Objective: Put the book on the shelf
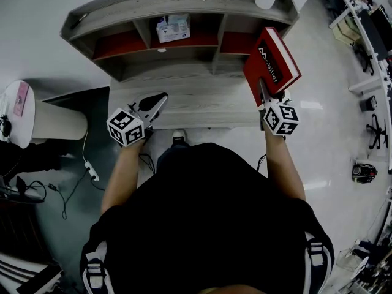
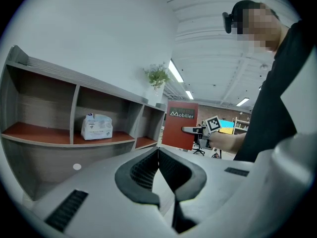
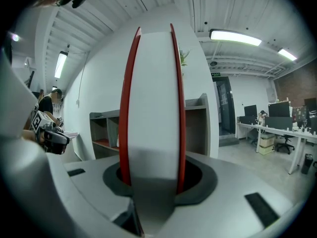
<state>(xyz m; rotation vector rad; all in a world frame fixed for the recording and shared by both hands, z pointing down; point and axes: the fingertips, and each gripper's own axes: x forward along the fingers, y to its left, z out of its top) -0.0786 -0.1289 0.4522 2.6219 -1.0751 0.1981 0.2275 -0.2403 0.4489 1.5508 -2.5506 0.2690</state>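
Observation:
A red hardcover book [image 1: 272, 63] with white lettering is held upright above the desk's right end, in front of the right compartment of the wooden shelf unit [image 1: 184, 11]. My right gripper [image 1: 264, 92] is shut on its lower edge. In the right gripper view the book's white page edge [image 3: 151, 98] fills the middle between red covers, clamped in the right gripper [image 3: 151, 180]. My left gripper [image 1: 158, 100] hovers over the desk's left part, shut with nothing in it. From the left gripper [image 2: 158, 151] view the book [image 2: 179, 124] stands off to the right.
A white packet [image 1: 171, 28] lies in the shelf's middle compartment. A potted plant [image 2: 157, 78] stands on the shelf's top right. The wooden desk [image 1: 202, 100] runs below the shelf. A round white stand [image 1: 37, 118] and floor cables lie to the left.

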